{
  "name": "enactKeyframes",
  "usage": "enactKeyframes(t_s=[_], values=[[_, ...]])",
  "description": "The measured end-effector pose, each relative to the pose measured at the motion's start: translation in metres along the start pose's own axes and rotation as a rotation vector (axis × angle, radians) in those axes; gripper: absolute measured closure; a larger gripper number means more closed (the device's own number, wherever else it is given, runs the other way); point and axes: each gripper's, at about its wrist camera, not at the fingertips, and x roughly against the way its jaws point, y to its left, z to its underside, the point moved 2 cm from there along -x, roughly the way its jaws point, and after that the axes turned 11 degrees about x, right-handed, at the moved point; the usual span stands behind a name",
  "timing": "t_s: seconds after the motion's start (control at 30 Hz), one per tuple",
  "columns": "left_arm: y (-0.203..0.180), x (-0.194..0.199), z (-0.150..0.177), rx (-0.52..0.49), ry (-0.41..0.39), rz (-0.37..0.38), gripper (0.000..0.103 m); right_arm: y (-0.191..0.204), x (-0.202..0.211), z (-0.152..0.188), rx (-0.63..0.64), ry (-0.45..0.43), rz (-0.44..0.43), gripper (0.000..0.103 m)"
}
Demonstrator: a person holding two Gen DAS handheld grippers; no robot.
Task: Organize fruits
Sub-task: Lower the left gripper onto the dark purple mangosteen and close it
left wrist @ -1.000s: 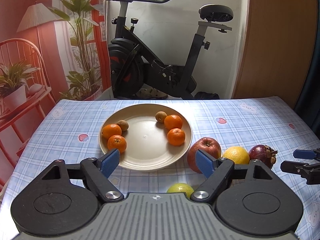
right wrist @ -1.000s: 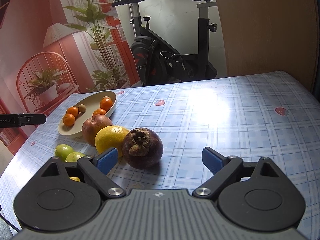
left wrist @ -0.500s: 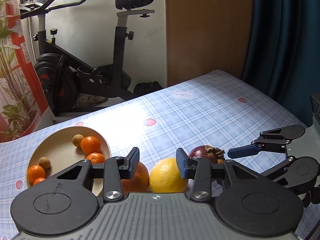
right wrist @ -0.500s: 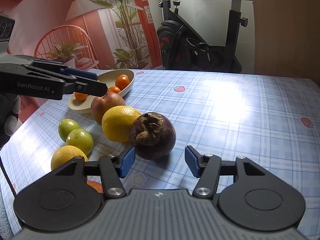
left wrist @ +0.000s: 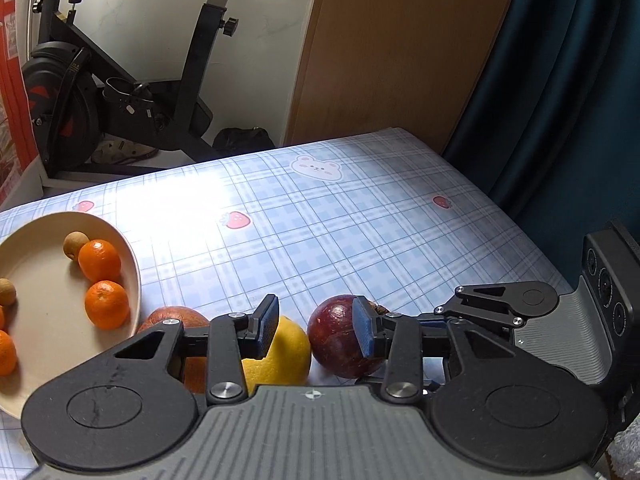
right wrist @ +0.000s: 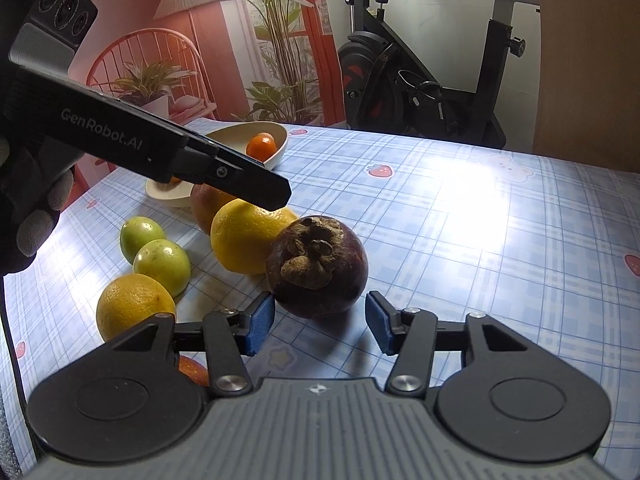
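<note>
A lived-in room of a home, not a lab or shop. An exercise bike stands against the white wall behind the worktop, with worn shoes on the floor under it. The worktop wears a pale blue checked cloth printed with strawberries and a bear face. A wooden door panel and a dark teal curtain close the corner, and a wall mural shows a lamp, chair and potted plants
</note>
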Motion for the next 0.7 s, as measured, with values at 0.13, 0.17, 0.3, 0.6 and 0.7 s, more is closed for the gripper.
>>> enactKeyframes(t_s=[0.13,0.17,0.3,0.6,0.7], values=[[-0.003,-0.006,0.0,0.006,0.02,0.022,0.06,0.0,-0.002,0.0,0.002,-0.004,-0.002,0.05],[-0.004,-0.007,0.0,0.004,0.025,0.027,0.06,0.0,-0.002,0.0,0.005,-0.006,-0.004,0.052],[-0.007,-0.014,0.001,-0.013,0.042,0.043,0.06,0.001,-0.001,-0.002,0.014,-0.009,0.0,0.053],[-0.004,-0.02,0.0,0.02,0.078,0.088,0.06,-0.004,-0.002,0.0,-0.009,-0.022,0.002,0.05],[-0.001,-0.022,-0.002,0.038,0.081,0.098,0.06,-0.006,-0.003,-0.001,-0.017,-0.024,0.002,0.049]])
